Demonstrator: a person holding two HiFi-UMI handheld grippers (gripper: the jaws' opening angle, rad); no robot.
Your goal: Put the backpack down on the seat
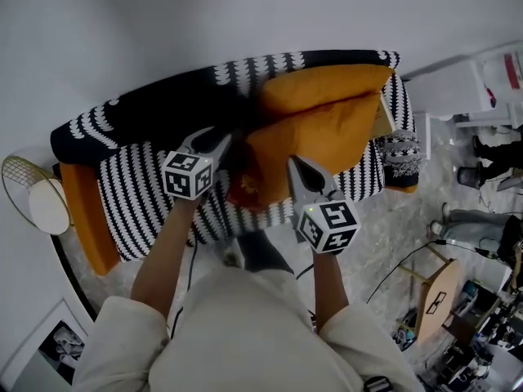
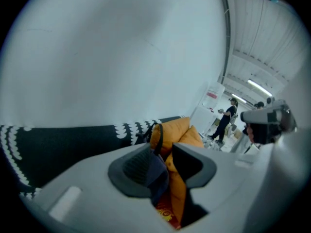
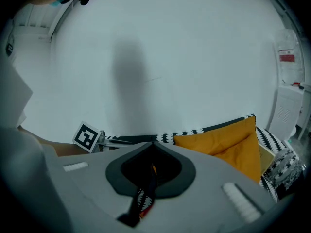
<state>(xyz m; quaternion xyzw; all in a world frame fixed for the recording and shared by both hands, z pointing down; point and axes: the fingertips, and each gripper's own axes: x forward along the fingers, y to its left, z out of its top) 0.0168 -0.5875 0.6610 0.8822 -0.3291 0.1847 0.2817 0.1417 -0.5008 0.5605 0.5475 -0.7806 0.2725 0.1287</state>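
An orange backpack (image 1: 245,180) with dark navy parts rests on the sofa (image 1: 147,194), which has a black-and-white patterned throw; the backpack leans against two orange cushions (image 1: 323,109). My left gripper (image 1: 215,140) is at its left, jaws open. In the left gripper view the navy fabric and orange body of the backpack (image 2: 176,186) show between the spread jaws of the left gripper (image 2: 165,163), and a black loop (image 2: 156,136) stands up behind. My right gripper (image 1: 297,168) is at the backpack's right. Its jaws (image 3: 153,165) are shut on a thin black strap (image 3: 140,200).
A round side table with a wire basket (image 1: 34,196) stands left of the sofa. A framed picture (image 1: 49,345) leans at bottom left. A wooden stool (image 1: 437,296), cables and white cabinets (image 1: 458,88) are at the right. People (image 2: 226,120) stand far off.
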